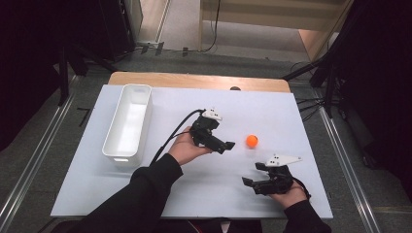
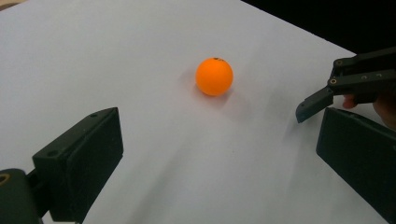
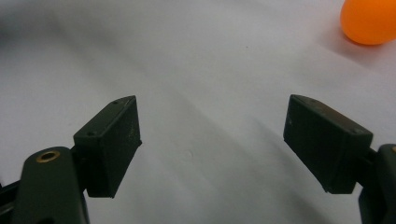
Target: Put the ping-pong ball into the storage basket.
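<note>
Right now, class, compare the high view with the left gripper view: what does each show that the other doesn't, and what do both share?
High view alone: the white bin at the table's left, the wooden edge behind, the floor, both sleeves and the left tool from outside. Left gripper view alone: the left tool's pads close up, spread open. Both: the orange ball on the white table and the right tool.
</note>
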